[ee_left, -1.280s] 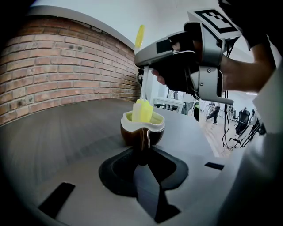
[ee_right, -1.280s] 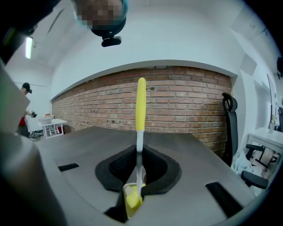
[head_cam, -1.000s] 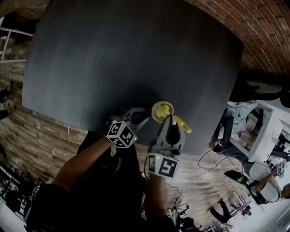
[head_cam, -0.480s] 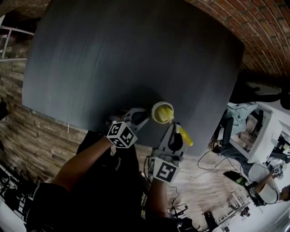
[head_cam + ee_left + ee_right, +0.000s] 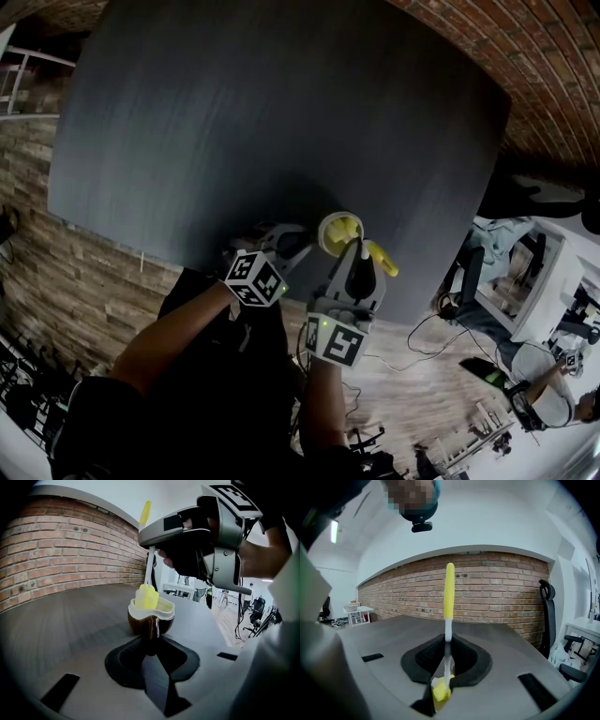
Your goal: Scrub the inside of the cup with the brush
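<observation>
A brown cup (image 5: pixel 151 617) with a cream rim and pale yellow inside (image 5: pixel 337 232) stands near the dark table's front edge. My left gripper (image 5: pixel 298 246) (image 5: pixel 151 641) is shut on the cup's handle and holds the cup upright. The brush (image 5: pixel 449 603) has a white stem and a yellow handle (image 5: pixel 381 259). My right gripper (image 5: pixel 354 255) (image 5: pixel 447 667), seen from the side as a grey body (image 5: pixel 211 531) above the cup, is shut on the stem. The yellow brush head (image 5: pixel 147 597) (image 5: pixel 440 691) sits inside the cup at its rim.
The dark grey table (image 5: pixel 281 112) stretches far beyond the cup. A brick wall (image 5: pixel 497 588) runs behind it. To the right are an office chair (image 5: pixel 547 620), white desks (image 5: pixel 553 272) and cables on the wooden floor (image 5: pixel 422 366).
My right gripper drew back toward me and came forward again, swinging the brush handle while the head stayed in the cup. The left gripper and cup barely moved.
</observation>
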{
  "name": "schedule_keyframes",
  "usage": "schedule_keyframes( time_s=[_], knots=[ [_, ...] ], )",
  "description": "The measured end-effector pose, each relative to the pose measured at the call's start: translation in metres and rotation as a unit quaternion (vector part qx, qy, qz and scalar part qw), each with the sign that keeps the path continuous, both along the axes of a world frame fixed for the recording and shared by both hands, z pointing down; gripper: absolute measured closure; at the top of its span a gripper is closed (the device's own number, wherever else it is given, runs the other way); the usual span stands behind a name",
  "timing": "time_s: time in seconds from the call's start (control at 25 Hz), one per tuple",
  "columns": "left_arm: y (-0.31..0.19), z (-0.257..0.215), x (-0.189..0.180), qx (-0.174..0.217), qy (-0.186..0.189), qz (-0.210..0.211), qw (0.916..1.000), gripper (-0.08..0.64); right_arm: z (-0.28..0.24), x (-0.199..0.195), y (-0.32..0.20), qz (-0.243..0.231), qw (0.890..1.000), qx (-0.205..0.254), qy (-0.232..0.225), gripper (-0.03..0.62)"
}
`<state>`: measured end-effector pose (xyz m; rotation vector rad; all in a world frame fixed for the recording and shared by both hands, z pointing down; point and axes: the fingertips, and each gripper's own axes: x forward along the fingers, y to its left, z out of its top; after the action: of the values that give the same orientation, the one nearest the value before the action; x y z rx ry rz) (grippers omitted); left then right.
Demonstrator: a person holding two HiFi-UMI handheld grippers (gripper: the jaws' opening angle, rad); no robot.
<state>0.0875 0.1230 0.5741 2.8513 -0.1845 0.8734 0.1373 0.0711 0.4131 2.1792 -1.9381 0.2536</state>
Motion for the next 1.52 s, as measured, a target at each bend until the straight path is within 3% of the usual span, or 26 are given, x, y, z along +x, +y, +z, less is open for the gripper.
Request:
schedule_keyframes(
  time_s=[0.2,0.4,0.6,0.84,1.04,1.52],
  knots=[
    [0.000,0.001,0.000,-0.001,0.000,0.000,1.0000,0.471,-0.001,-0.005,0.004,-0.010,1.000,-0.003,-0.022,0.532],
    [0.000,0.000,0.000,-0.001,0.000,0.001,1.0000,0.471,-0.001,-0.005,0.020,-0.025,0.998,-0.037,-0.035,0.532],
    [0.000,0.000,-0.001,-0.002,0.000,0.002,1.0000,0.471,-0.004,-0.002,0.025,-0.026,0.996,-0.070,0.042,0.532],
    [0.000,0.001,-0.002,-0.001,0.000,0.004,1.0000,0.471,0.005,0.017,0.018,0.005,0.998,-0.035,0.051,0.532],
    [0.001,0.001,0.000,-0.002,0.000,0.004,1.0000,0.471,0.002,0.007,0.000,-0.005,0.999,0.002,0.042,0.532],
    [0.000,-0.001,-0.002,-0.002,0.002,0.006,1.0000,0.471,0.000,-0.004,-0.005,-0.014,1.000,0.015,0.014,0.532]
  ],
)
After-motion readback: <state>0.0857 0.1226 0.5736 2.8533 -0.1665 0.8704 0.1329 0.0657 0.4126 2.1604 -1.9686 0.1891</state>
